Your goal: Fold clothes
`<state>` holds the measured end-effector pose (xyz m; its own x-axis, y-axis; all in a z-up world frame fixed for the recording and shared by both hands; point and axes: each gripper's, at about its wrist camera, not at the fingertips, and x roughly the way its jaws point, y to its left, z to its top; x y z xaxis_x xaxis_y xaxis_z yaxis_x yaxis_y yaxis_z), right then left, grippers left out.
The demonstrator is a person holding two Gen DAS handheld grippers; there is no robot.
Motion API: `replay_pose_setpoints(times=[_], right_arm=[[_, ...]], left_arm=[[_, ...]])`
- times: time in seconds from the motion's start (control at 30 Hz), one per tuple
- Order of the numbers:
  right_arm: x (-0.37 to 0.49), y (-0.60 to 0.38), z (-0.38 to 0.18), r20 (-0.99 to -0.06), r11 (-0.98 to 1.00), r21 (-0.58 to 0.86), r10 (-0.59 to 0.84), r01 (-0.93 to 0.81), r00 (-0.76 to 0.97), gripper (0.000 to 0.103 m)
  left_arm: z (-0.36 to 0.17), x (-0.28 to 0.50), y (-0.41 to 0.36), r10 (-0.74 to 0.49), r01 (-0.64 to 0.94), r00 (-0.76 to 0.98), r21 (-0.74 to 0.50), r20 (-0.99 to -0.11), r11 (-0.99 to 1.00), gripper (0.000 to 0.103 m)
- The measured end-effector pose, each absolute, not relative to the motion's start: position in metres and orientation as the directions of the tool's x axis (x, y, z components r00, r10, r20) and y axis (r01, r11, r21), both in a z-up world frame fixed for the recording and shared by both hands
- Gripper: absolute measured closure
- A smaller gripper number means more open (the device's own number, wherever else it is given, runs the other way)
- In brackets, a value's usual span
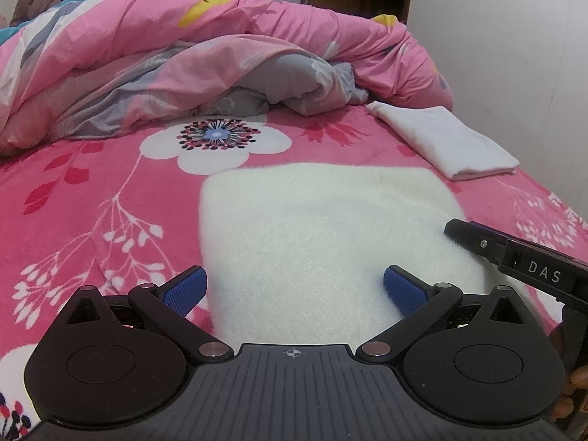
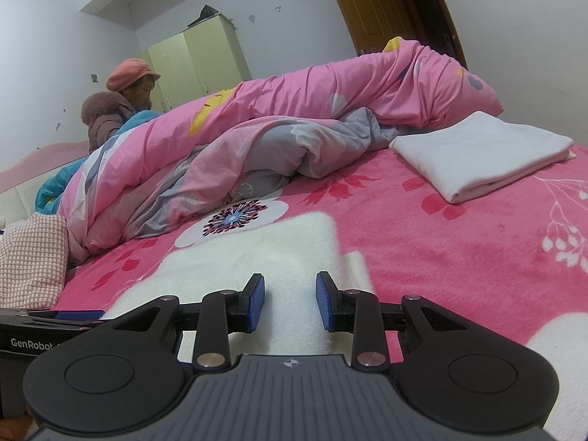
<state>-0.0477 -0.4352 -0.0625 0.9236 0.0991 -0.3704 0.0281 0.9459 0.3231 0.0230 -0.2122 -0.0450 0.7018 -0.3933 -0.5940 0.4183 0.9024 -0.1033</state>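
Observation:
A white fluffy garment [image 1: 323, 228] lies folded flat on the pink flowered bed cover [image 1: 92, 202]. My left gripper [image 1: 296, 290] hovers over its near edge, the blue pads spread wide with nothing gripped. One black finger [image 1: 474, 239] of the right gripper reaches in over the garment's right edge. In the right wrist view the right gripper [image 2: 290, 303] stands with its pads a little apart, and the white fluffy garment [image 2: 257, 250] fills the gap between them from pad to pad. A folded smooth white cloth [image 1: 444, 139] lies at the far right, also in the right wrist view [image 2: 481, 150].
A crumpled pink and grey duvet [image 1: 183, 66] is heaped across the back of the bed. A person in a pink hat [image 2: 117, 106] sits behind it at the left. A pink checked cloth [image 2: 29, 261] lies at the left edge. A white wall [image 1: 514, 55] borders the bed's right side.

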Motion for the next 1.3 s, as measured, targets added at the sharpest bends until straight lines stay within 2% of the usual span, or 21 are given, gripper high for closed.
replay_pose_setpoints(times=[0.43,0.53,0.73,0.9,1.2,1.3], right_arm=[[-0.048,-0.436,-0.061,-0.377,0.945,0.325,0.104,0.026,0.921,0.070],[-0.050,-0.434,-0.052,-0.378,0.950,0.312,0.102,0.023,0.920,0.062],[-0.067,-0.416,-0.030,-0.308,0.976,0.218,0.081,-0.013,0.948,0.062],[-0.054,-0.412,-0.052,-0.410,0.989,0.145,0.057,0.003,0.910,0.065],[-0.054,-0.412,-0.058,-0.396,0.988,0.158,0.067,-0.004,0.916,0.065],[-0.055,-0.413,-0.057,-0.393,0.986,0.167,0.070,-0.004,0.917,0.065]], left_arm=[[-0.045,0.023,-0.211,-0.394,0.421,0.702,-0.099,-0.593,0.901,0.000],[-0.045,0.023,-0.212,-0.392,0.425,0.705,-0.092,-0.591,0.901,0.000],[-0.046,0.023,-0.211,-0.397,0.426,0.701,-0.098,-0.592,0.899,0.000],[-0.046,0.024,-0.212,-0.403,0.432,0.695,-0.102,-0.595,0.896,0.000],[-0.030,0.015,-0.224,-0.390,0.475,0.734,0.009,-0.556,0.880,0.000],[-0.026,0.017,-0.229,-0.415,0.489,0.729,-0.010,-0.544,0.872,0.000]])
